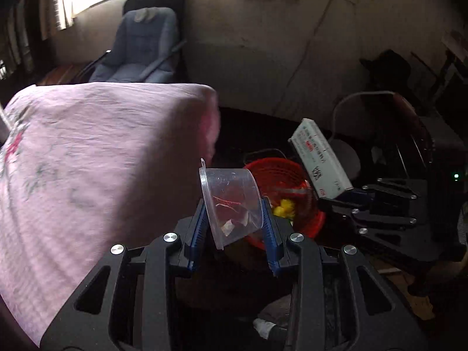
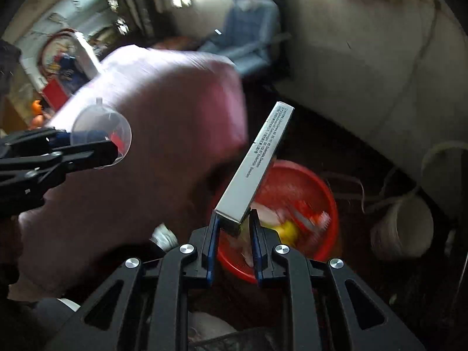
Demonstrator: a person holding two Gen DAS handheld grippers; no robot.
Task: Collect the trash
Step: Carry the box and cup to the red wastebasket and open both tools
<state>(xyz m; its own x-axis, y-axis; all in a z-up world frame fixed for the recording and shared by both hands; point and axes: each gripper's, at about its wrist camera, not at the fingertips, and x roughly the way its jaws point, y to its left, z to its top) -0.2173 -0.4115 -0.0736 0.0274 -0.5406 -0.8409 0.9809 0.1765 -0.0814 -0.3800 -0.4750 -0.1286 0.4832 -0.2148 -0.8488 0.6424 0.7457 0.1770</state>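
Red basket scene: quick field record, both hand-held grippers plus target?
left hand-held gripper: shut on clear plastic cup, scraps inside
right hand-held gripper: shut on white carton box
red basket: on the floor beyond both loads, already holds trash
pink bedspread: left of basket
step: neither item released yet

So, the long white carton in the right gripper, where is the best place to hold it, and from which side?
Probably as now: the right gripper pinches the white carton at its near end, pads on the two broad flat faces, coming in along its length. The narrow thickness fits the jaws, and the free end points towards the red basket.
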